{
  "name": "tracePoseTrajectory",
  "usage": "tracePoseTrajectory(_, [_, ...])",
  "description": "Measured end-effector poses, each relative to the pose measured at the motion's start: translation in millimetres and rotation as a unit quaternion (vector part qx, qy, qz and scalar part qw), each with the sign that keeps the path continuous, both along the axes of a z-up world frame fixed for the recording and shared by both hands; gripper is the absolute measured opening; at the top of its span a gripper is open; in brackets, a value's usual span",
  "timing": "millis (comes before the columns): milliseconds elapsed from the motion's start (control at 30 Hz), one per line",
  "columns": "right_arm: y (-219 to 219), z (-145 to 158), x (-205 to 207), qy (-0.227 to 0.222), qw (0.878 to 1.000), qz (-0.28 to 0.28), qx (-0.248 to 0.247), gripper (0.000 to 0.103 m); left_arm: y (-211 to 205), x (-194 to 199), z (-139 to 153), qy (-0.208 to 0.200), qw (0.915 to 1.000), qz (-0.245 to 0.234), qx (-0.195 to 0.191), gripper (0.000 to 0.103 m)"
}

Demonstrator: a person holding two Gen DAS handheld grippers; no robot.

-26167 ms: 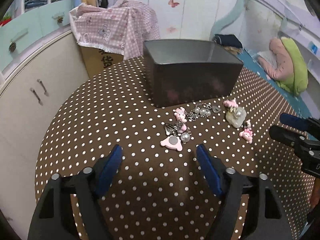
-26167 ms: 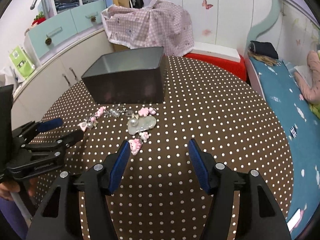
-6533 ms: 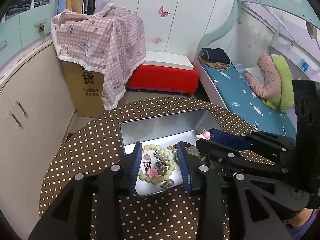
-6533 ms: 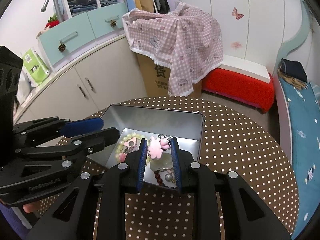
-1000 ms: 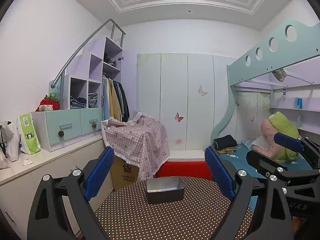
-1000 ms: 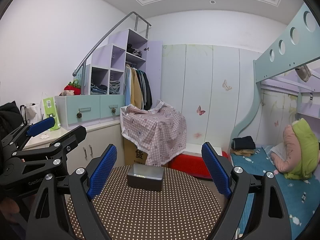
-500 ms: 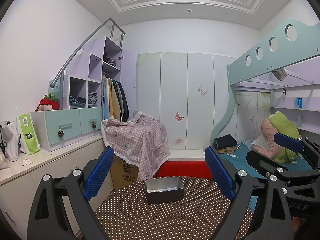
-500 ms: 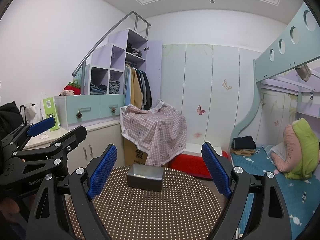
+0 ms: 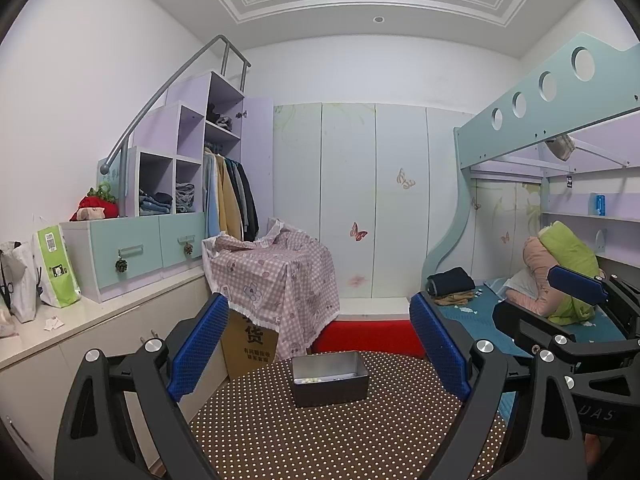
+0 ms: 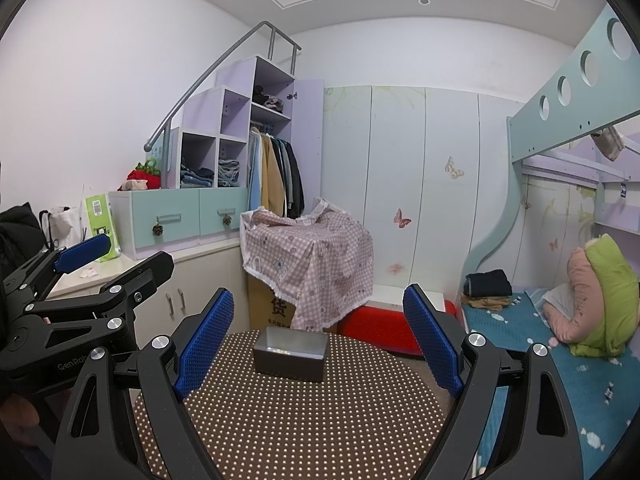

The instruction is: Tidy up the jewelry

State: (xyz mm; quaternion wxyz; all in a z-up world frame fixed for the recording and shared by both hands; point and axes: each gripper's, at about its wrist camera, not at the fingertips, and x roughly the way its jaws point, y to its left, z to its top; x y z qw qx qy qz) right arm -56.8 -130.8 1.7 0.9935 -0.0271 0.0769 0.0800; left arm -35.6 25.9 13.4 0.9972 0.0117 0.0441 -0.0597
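Note:
A dark metal tin (image 9: 329, 378) stands on the round brown polka-dot table (image 9: 340, 440); a few pale beads (image 9: 308, 380) show inside it. It also shows in the right wrist view (image 10: 290, 355). My left gripper (image 9: 318, 346) is open and empty, held well back from and above the table. My right gripper (image 10: 318, 342) is open and empty too, equally far back. The right gripper shows at the right of the left wrist view (image 9: 560, 312); the left gripper shows at the left of the right wrist view (image 10: 96, 264).
A box under a pink checked cloth (image 9: 276, 276) stands behind the table, beside a red bench (image 9: 368, 338). White cabinets (image 9: 80, 344) run along the left. A bunk bed (image 9: 560, 308) with folded clothes and pillows fills the right.
Over the last second nothing has visibly moved. Earlier, the jewelry lay loose on the table, then both grippers held pieces over the tin; now both are open, empty and pulled far back.

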Motion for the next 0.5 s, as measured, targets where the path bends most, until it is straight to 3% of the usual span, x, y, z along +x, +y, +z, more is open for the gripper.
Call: tracePoseTrajectory(500, [4.4,-6.4,9.0,0.012,1.000,-0.003,0.006,0.084,-3.0,9.9,-5.4,0.009,0.9999,0.001,0.007,0.089])
